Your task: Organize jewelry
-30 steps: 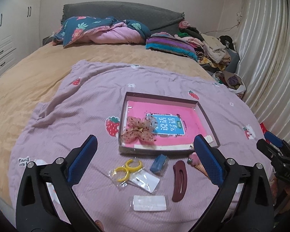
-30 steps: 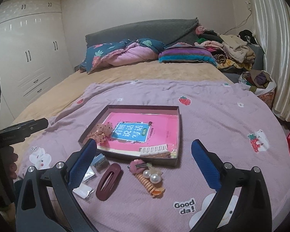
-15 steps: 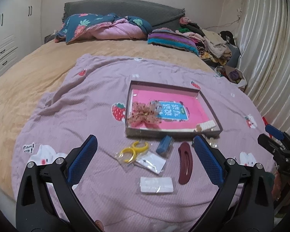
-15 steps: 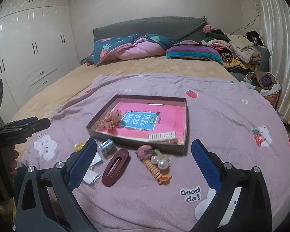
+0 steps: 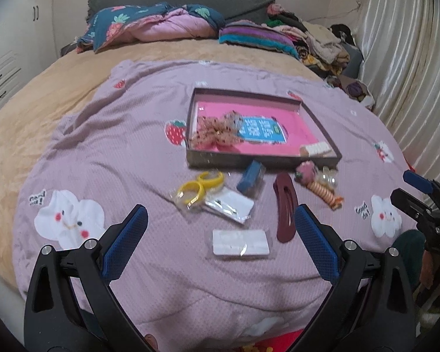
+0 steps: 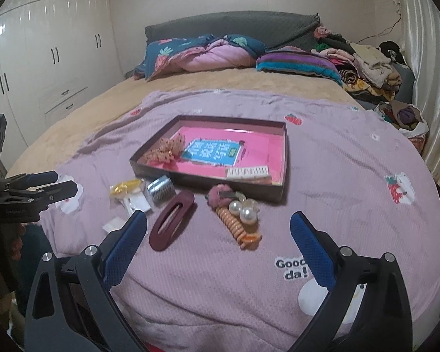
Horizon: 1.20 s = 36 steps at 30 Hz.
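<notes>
On the lilac blanket (image 5: 126, 152), loose hair clips lie just before the shallow brown tray (image 5: 258, 162); both the left gripper (image 5: 218, 224) and right gripper (image 6: 218, 228) hover spread, empty. The soft, wrinkled bedding could let the flat maroon oval clip (image 6: 172, 223) slip from a pinch.

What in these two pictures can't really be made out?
- The printing on the tray's pink bottom: too blurred in both views.
- What the clear packets hold: too small and glary in the left view.
- Whether the pink fuzzy clip and pearl tie are joined: they overlap in both views.
- The person: cut off by the lower edges behind the left gripper and right gripper.
</notes>
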Motion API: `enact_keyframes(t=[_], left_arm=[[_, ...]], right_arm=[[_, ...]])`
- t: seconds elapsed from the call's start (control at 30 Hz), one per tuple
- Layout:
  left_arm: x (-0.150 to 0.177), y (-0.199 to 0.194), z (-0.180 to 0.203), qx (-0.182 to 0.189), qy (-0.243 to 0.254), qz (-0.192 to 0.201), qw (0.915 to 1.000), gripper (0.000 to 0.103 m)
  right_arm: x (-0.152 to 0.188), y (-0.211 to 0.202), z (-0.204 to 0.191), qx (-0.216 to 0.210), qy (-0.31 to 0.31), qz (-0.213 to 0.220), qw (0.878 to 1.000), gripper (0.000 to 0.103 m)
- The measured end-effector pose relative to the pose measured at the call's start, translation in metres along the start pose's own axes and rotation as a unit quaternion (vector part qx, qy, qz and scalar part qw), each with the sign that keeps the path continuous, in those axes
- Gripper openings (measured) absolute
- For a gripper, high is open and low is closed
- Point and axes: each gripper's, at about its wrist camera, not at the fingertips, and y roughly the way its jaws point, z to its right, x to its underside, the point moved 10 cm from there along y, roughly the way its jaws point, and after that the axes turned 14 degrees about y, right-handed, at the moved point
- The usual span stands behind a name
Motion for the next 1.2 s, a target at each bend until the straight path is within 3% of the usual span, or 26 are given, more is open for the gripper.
enact_keyframes(t=[0.47,0.93,1.2], left_arm=[[0.035,0.026,0.022,0.015,0.014,-0.049,0.9986,0.093],[0.055,0.079,0.043,0.029,0.037,-0.103,0.9936,0.093],[0.062,0.098,0.038,0.039,0.013,-0.114,0.9926,0.093]], right_arm=[[0.027,0.021,0.022,0.012,0.013,-0.035,0.999,0.098],[0.035,0.059,0.049,0.035,0.017,-0.066,0.997,0.098],[0.043,0.096,0.049,0.032,0.008,-0.105,0.994,0.095]])
